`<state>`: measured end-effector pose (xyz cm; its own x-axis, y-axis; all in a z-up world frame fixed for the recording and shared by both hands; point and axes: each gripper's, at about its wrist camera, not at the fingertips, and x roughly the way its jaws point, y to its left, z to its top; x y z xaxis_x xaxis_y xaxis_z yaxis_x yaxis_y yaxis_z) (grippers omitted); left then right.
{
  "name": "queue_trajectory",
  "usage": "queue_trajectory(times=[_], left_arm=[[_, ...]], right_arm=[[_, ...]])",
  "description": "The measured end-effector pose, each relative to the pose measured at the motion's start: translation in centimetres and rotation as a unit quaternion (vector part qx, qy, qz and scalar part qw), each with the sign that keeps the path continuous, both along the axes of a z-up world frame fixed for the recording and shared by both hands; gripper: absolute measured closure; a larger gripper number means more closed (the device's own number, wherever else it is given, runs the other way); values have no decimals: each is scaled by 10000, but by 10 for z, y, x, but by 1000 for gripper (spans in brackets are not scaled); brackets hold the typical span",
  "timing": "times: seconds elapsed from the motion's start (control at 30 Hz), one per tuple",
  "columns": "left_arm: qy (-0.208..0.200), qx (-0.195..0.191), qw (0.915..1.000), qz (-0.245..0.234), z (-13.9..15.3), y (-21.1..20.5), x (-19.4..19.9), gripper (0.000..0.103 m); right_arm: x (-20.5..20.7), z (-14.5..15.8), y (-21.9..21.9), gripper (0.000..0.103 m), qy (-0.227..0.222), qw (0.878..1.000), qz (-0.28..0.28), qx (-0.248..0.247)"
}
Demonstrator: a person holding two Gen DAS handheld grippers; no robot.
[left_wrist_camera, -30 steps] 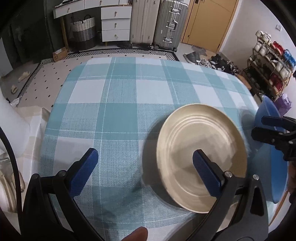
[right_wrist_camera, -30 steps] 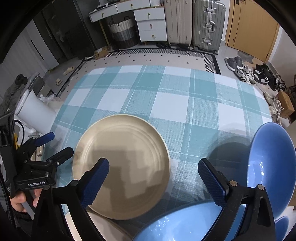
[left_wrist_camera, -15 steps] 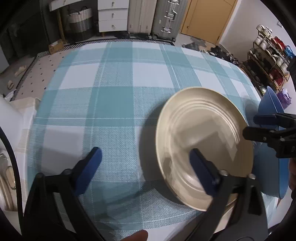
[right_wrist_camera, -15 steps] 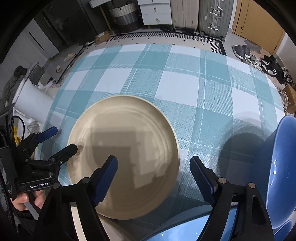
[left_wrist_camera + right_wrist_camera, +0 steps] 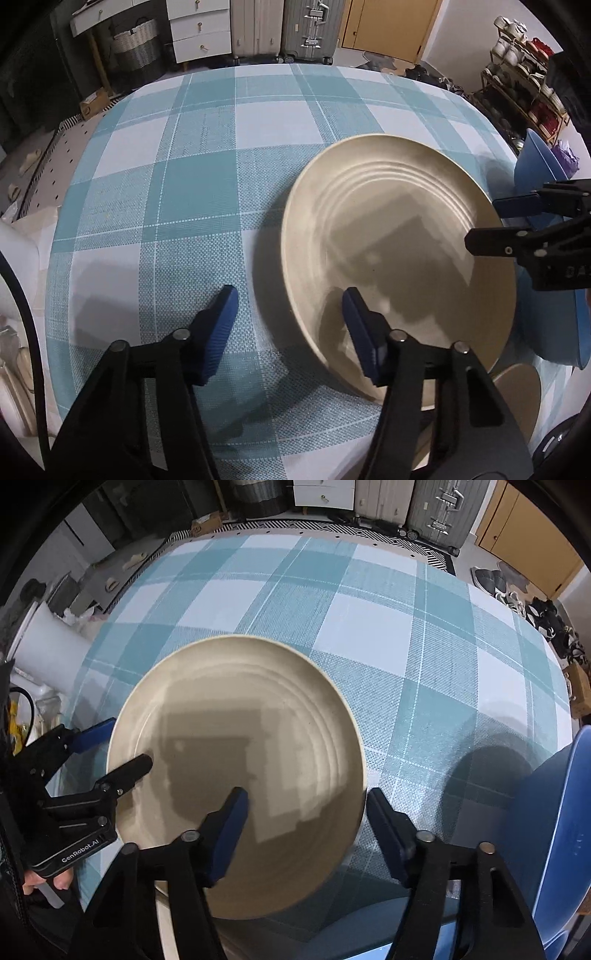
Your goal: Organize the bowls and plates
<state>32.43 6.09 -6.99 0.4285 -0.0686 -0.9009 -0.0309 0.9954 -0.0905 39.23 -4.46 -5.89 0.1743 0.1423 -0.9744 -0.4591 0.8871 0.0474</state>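
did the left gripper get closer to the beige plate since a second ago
Yes. The left gripper has come down at the beige plate, jaws just closing and now straddling its rim, not yet pressing.

Both grippers have come lower over the beige plate (image 5: 399, 236), which now fills more of each view. The left gripper (image 5: 290, 328) and right gripper (image 5: 306, 827) have just been closing, each straddling the plate's rim, pads not yet pressing

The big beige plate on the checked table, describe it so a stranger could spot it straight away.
On the teal-and-white checked tablecloth, look at the near edge. The big beige plate lies there, ringed with concentric ridges. Its neighbours are glossy blue bowls and a smaller beige dish.
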Motion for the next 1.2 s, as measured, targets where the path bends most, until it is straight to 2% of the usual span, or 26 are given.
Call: queue_trajectory(times=[0.1,0.17,0.2,0.27,0.47,0.57,0.63,0.73,1.2], left_arm=[[5,-98,9999,-105,1,-1,-1,64],[-7,-188,9996,-212,3,-3,-3,79],[-12,-191,9995,-253,4,-5,-4,81],[-35,-100,9995,-283,5,-9,-5,82],[-60,-154,9995,-262,5,-6,-6,84],[-69,-159,9995,-263,5,-6,-7,84],[-83,-102,9997,-203,6,-4,-7,85],[-119,-63,9999,-70,6,1,-7,85],[-261,-35,9996,129,13,10,-8,85]], right_arm=[[-1,-1,1,48,-51,9999,16,-162],[-1,-1,0,53,-79,9997,31,-234],[-1,-1,0,56,-91,9996,37,-255],[-1,-2,-2,60,-95,9994,54,-314],[-2,-5,-2,70,-171,9985,132,-505],[-2,-8,-2,78,-235,9977,155,-620],[-3,-7,-2,88,-311,9972,171,-652],[-6,-6,0,91,-390,9967,268,-666],[-16,3,3,91,-629,9959,307,-572]])
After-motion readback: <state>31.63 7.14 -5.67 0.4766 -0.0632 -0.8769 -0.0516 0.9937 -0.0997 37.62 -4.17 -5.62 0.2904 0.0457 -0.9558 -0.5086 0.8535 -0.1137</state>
